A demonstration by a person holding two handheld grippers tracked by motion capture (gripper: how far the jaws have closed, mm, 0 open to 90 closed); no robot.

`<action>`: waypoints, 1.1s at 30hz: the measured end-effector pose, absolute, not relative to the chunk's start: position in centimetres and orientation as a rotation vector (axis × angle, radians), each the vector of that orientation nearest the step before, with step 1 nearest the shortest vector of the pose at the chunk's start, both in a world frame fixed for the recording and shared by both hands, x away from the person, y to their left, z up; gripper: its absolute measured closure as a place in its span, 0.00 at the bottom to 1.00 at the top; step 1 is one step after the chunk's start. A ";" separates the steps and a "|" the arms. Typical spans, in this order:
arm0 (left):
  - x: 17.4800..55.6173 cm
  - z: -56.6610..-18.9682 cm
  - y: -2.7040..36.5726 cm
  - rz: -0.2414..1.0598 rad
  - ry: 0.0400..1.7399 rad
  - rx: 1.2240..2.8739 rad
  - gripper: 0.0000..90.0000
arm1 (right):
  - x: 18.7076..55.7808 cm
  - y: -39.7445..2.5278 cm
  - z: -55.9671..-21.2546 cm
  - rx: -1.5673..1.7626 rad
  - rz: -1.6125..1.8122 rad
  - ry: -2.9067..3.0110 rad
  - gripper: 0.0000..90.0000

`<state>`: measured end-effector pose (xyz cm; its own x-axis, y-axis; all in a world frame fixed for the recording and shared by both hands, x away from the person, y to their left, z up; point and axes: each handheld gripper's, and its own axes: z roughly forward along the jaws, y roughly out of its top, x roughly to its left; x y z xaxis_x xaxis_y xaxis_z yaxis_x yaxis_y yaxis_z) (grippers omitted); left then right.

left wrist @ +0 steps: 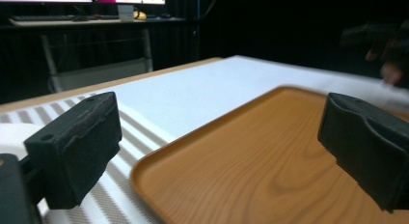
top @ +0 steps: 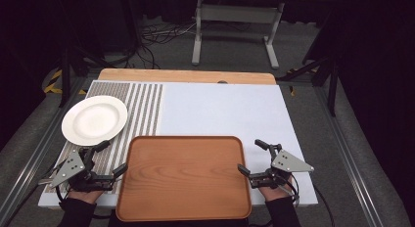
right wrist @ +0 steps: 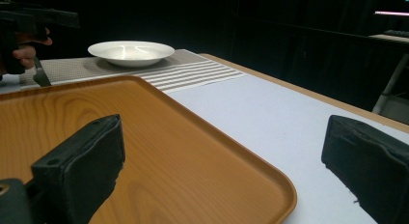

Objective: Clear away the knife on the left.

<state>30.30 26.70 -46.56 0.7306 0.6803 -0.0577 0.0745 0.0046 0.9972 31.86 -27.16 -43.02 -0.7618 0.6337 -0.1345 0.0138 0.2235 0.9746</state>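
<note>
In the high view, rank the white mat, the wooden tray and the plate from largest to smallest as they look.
1. White mat
2. Wooden tray, though it lies nearer the camera
3. Plate

Left gripper (top: 108,158) & right gripper (top: 253,157), lower corners of frame: black jaws w/ blocky matte pads, grey 3-cornered top plates w/ small holes, black cables trailing. Dark sleeves at bottom edge.
</note>
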 end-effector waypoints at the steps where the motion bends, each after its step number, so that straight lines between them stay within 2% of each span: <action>1: 30.3 -46.6 26.7 0.530 0.644 1.513 0.02 | 31.9 -27.2 -43.0 0.594 1.574 1.987 0.02; 12: 29.7 -45.6 26.5 0.483 0.561 1.554 0.00 | 31.9 -27.1 -43.1 0.596 1.581 2.004 0.02; 19: 29.9 -44.1 27.5 0.459 0.546 1.567 0.02 | 31.9 -27.0 -43.2 0.594 1.587 2.014 0.03; 33: 30.3 -41.8 27.3 0.409 0.464 1.717 0.06 | 32.0 -26.8 -43.3 0.590 1.588 2.029 0.03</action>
<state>30.35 27.29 -41.85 0.8564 0.5160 0.0182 0.0822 -0.1710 0.9818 31.99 -26.77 -43.28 -0.7849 0.6089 -0.1151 0.0347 0.2286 0.9729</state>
